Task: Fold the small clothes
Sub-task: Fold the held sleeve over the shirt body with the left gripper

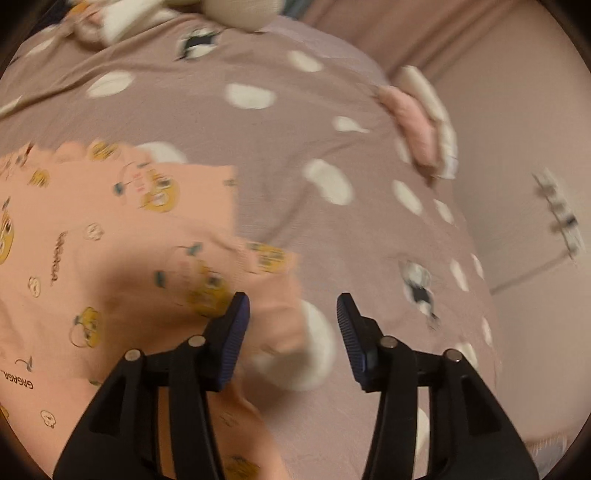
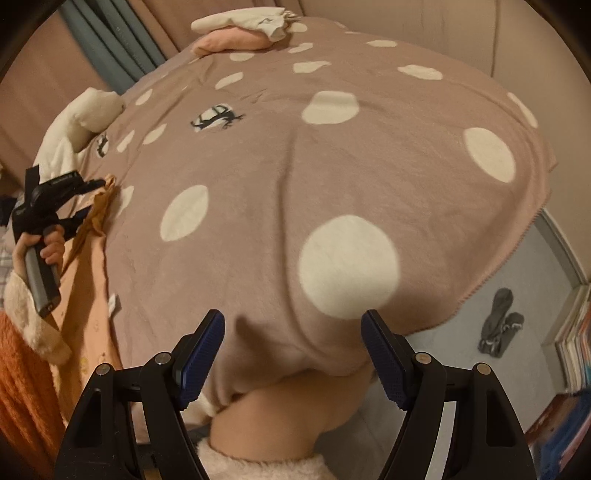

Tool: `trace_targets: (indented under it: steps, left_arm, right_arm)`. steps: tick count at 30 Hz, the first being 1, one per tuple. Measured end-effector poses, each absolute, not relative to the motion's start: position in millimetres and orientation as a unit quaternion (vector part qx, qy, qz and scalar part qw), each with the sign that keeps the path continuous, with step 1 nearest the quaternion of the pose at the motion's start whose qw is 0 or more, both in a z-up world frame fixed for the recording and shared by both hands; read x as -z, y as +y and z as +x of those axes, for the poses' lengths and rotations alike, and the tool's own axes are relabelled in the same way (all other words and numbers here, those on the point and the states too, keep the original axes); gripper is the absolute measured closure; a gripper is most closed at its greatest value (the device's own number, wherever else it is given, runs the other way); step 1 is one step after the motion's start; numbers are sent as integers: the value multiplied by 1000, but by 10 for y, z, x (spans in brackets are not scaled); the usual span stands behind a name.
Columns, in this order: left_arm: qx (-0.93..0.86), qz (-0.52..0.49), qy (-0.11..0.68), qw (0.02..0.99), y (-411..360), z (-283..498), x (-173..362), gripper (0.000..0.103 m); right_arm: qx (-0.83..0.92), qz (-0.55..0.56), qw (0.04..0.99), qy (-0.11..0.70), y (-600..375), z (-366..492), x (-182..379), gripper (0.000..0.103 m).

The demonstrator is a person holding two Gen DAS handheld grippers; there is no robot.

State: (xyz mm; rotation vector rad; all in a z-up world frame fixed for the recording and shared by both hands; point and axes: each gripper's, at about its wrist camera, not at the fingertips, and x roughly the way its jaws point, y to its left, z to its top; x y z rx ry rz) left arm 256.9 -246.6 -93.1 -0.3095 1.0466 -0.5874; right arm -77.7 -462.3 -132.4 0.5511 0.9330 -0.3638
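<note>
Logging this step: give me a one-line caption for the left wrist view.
Open left gripper above the edge of a peach printed garment lying on the spotted mauve blanket.

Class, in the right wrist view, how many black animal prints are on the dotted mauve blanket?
2: one black animal print upper middle of the white-dotted mauve fleece blanket, another at its left edge beside cream fabric. Others may be hidden.

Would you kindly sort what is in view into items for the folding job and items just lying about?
Job: peach printed garment; folded pink and cream clothes; left tool.
Lying about: dotted blanket; grey socks; books.
</note>
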Motion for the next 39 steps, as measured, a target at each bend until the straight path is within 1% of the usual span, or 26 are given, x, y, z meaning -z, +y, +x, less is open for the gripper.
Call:
trace_targets:
  steps: [3, 6, 9, 10, 11, 13, 15, 18, 19, 21, 23, 25, 27, 34, 37, 39]
  left_arm:
    - [358, -131, 490, 784, -2664, 2349, 752, 53]
    - [408, -108, 483, 767, -2802, 2052, 568, 46]
    - [420, -89, 474, 769, -2735, 1777, 415, 36]
    - [420, -87, 473, 770, -2656, 1711, 386, 27]
    - [416, -84, 469, 775, -2530, 1621, 378, 16]
    - [395, -70, 462, 791, -2218, 1483, 435, 6]
    - [340, -51, 471, 812, -1844, 1389, 597, 4]
    - [259, -50, 498, 826, -1190, 1191, 872, 4]
    - [236, -54, 504, 829, -1004, 1117, 940, 0]
    - [178, -56, 528, 829, -590, 944, 1115, 1]
    - [143, -77, 548, 820, -158, 736, 1290, 1]
    - [132, -113, 546, 820, 92, 599, 1353, 1]
    - [151, -137, 535, 820, 238, 443, 1343, 1]
    - [136, -134, 513, 837, 400, 174, 1172, 0]
    - [125, -142, 511, 839, 537, 182, 1219, 0]
    - [104, -175, 524, 827, 699, 184, 1335, 1]
  right_arm:
    - [149, 257, 848, 438, -4552, -689, 1291, 27]
    - [133, 238, 859, 434, -4417, -604, 1220, 27]
    - [120, 225, 865, 431, -4292, -554, 1151, 27]
    - [115, 223, 868, 428, -4249, -553, 1124, 27]
    - [111, 222, 870, 426, -4241, -554, 1114, 27]
    - [100, 220, 873, 424, -4179, -567, 1092, 27]
    - [92, 211, 875, 425, -4111, -559, 1080, 27]
    - [80, 202, 878, 426, -3994, -521, 1052, 27]
    - [73, 200, 879, 426, -3943, -506, 1044, 27]
    - [65, 194, 880, 428, -3848, -462, 1028, 27]
    - [56, 181, 881, 434, -3721, -395, 1025, 26]
    - [42, 166, 882, 440, -3560, -305, 1037, 25]
    - [26, 157, 880, 448, -3434, -231, 1061, 24]
    - [-28, 135, 874, 466, -2971, -74, 1085, 24]
    - [-39, 117, 875, 468, -2840, -85, 1081, 21]
    - [-43, 114, 873, 471, -2788, -103, 1102, 21]
